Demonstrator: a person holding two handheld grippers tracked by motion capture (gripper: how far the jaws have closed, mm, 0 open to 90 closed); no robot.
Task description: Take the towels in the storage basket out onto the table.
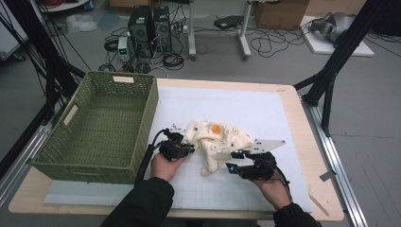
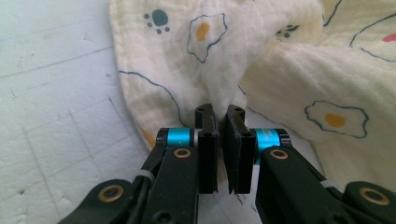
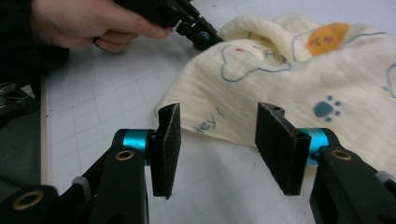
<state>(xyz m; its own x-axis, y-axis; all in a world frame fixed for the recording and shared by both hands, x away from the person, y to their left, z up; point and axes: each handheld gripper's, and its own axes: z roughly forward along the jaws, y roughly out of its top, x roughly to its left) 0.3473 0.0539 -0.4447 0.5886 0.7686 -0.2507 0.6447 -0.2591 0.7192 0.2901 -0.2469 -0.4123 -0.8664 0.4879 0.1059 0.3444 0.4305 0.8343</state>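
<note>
My left gripper [image 2: 219,122] pinches a fold of the soft cloth [image 1: 217,142] on the table [image 1: 302,118] beside the basket [image 1: 101,125], my right gripper [image 3: 218,125] waits half open at its edge, and I think it must grab next.
</note>
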